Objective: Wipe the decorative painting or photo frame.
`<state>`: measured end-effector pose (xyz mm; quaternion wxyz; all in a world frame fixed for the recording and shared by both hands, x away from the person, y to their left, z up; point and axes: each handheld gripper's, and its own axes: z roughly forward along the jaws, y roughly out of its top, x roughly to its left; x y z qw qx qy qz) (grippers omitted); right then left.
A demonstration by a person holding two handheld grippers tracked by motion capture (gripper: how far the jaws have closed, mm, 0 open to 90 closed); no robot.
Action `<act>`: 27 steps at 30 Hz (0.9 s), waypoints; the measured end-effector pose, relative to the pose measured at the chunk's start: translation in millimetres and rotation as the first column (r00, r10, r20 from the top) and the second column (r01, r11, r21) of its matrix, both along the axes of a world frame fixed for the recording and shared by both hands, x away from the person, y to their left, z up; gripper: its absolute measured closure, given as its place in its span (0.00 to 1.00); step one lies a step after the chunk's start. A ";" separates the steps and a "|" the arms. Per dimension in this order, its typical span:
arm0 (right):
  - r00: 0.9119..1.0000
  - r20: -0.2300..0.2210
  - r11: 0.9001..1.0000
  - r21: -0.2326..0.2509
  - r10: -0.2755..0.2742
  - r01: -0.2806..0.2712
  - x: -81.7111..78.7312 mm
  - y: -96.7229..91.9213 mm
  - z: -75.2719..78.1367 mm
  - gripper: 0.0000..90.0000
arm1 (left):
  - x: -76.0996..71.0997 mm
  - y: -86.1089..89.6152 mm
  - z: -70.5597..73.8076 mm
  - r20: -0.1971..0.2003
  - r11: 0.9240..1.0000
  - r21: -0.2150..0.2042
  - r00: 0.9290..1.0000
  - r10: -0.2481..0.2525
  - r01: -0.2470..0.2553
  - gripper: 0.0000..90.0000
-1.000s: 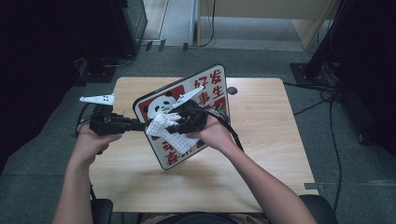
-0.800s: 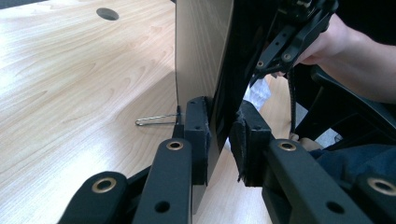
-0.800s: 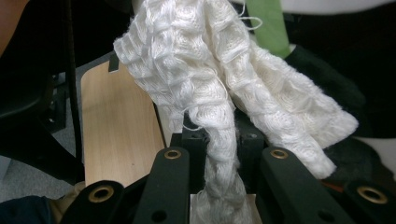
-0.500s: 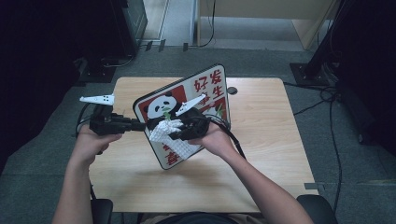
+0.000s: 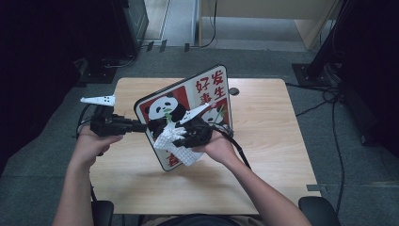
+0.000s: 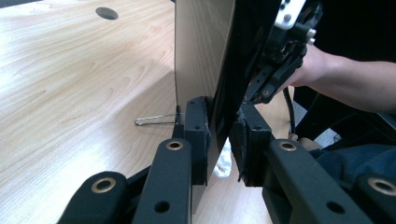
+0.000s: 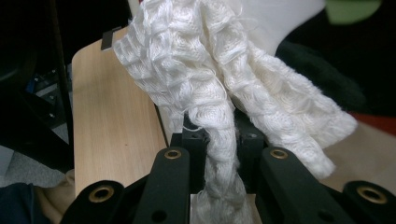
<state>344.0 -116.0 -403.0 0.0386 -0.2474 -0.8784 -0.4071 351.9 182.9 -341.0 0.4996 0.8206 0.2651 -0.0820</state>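
White waffle-knit cloth [image 5: 178,141]; red-and-white board with black-and-white panda and red characters [image 5: 207,89]; pale wood-grain counter [image 5: 263,141]; black tongs [image 7: 219,135].

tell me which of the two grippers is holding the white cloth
The right gripper: its jaws pinch the white waffle-weave cloth against the panda picture. The left gripper instead clamps the edge of the panda board, holding it upright.

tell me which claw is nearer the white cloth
Right. The right claw is shut on the white cloth; the left claw clamps the panda board's edge, away from it.
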 end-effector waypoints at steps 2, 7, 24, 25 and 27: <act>1.000 -0.005 1.000 -0.006 0.001 -0.001 -1.2 -0.1 -4.2 0.89 | -0.1 -0.1 0.0 0.000 1.000 0.000 1.000 0.001 -0.001 0.86; 1.000 -0.013 1.000 -0.019 0.008 -0.008 -3.2 -0.2 -12.5 0.89 | -0.2 -0.1 0.0 -0.001 1.000 0.000 1.000 0.000 0.000 0.86; 0.999 -0.047 1.000 -0.016 0.012 -0.013 -9.5 -4.2 -43.3 0.89 | -0.4 -0.2 -0.1 0.001 1.000 0.000 1.000 0.000 0.000 0.86; 0.999 -0.048 1.000 -0.016 0.012 -0.013 -10.0 -4.7 -44.9 0.89 | -0.4 -0.2 -0.1 0.001 1.000 0.000 1.000 -0.001 0.001 0.86; 0.999 -0.048 1.000 -0.015 0.012 -0.013 -10.4 -5.3 -48.1 0.89 | -0.4 -0.2 0.0 0.001 1.000 0.000 1.000 0.000 0.000 0.86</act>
